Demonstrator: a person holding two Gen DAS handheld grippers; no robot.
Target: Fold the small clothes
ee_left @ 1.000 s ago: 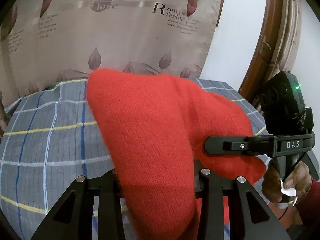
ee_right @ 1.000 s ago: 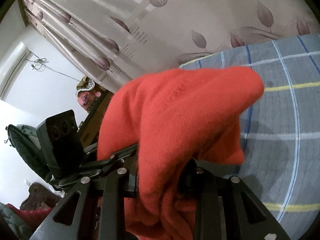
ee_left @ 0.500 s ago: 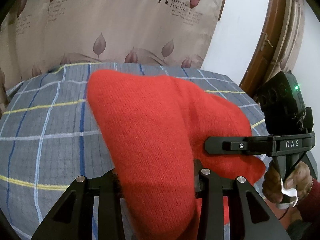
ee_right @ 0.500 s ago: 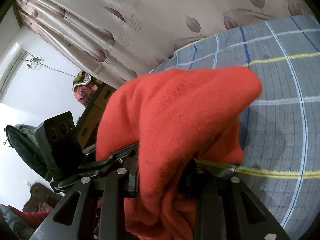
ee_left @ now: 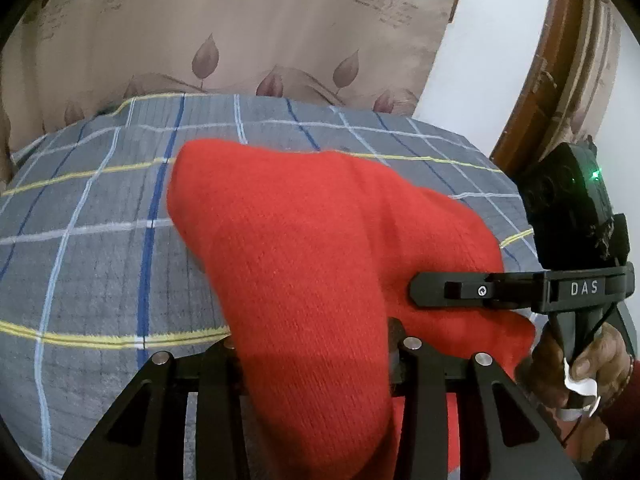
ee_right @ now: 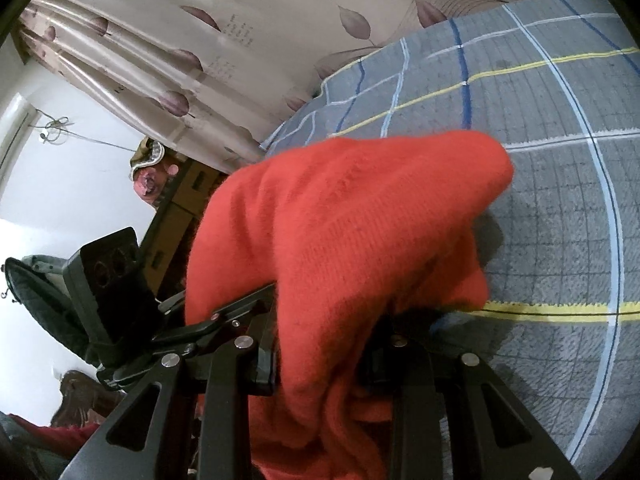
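Beige curtains (ee_left: 240,28) printed with brown leaves and dark lettering hang behind a bed covered by a grey plaid bedspread (ee_left: 100,240) crossed with blue, white and yellow lines. From the left wrist view, a red knitted garment (ee_left: 304,264) fills the middle of the scene, rising ahead of the left hand-held gripper (ee_left: 314,354) and draping down between its two black fingers, which are closed in on the fabric and pinch it. The garment's far corner points forward and to the left of this gripper, above the bedspread; whether it touches the bed cannot be told. To the right of this gripper, the right hand-held gripper (ee_left: 436,294) reaches in sideways, its black bar marked "DAS" pressed against the red knit, with a person's hand (ee_left: 576,364) wrapped round its handle. A white wall and a curved brown wooden frame (ee_left: 556,80) stand beyond it. From the right wrist view, the same red knitted garment (ee_right: 352,232) bunches over the right hand-held gripper (ee_right: 326,354), whose fingers are closed on the cloth, folds hanging below. To the left of this gripper, the left hand-held gripper's tip (ee_right: 236,316) disappears under the fabric. Grey plaid bedspread (ee_right: 560,208) lies ahead and to the right.
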